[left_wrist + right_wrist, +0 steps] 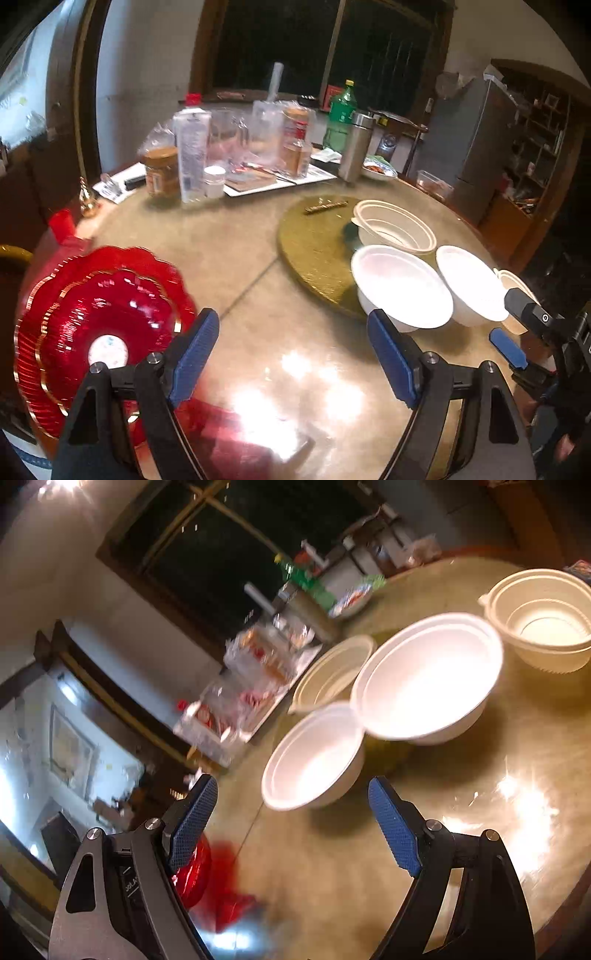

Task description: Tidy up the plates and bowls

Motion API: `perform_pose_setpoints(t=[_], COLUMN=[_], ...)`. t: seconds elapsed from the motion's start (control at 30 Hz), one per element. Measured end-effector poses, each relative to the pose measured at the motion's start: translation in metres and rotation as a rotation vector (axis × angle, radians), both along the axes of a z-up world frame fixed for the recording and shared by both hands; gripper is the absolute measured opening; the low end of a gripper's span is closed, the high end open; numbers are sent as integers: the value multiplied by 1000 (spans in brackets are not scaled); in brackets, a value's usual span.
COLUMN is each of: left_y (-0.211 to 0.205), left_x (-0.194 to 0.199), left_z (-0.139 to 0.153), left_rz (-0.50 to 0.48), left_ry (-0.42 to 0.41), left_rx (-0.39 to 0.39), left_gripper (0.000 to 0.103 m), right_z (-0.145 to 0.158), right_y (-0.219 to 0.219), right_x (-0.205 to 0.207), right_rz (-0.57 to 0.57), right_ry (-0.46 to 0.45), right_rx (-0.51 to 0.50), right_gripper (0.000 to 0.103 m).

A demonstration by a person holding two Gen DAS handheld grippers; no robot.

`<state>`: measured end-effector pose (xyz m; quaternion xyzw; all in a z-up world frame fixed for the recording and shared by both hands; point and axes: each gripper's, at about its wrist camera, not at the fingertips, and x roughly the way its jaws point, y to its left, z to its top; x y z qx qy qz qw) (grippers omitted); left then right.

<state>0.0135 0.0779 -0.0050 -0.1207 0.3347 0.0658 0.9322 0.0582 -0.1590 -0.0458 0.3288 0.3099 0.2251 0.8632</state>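
Both tongs — left tongs (291,354) and right tongs (291,825) — are hanging released and empty; right is facing white bowl (314,757) at twelve o'clock — rim-pinching suits nesting.

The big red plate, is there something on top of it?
Yes. A smaller red plate sits on the big red plate, with a white round spot in its middle. Anything underneath them is covered.

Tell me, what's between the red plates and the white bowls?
Only bare shiny table. The left wrist view shows nothing between the red plates and the nearest white bowl, except the open left gripper in front.
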Motion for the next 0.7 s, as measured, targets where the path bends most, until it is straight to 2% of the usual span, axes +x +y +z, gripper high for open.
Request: perform_pose_setpoints(t=[0.2, 0.43, 0.7], left_y=[-16, -21, -18], left_x=[15, 32, 46], left_z=[-3, -9, -17], left_rz=[6, 29, 22], left_ry=[15, 42, 76], left_rx=[11, 8, -26], left_gripper=[83, 83, 83], right_z=[-3, -12, -14], right_y=[-10, -18, -19], right_x=[0, 2, 3], right_rz=[-21, 3, -17], right_ry=[-28, 2, 8], right_rx=[34, 100, 89], right_gripper=[85, 85, 85])
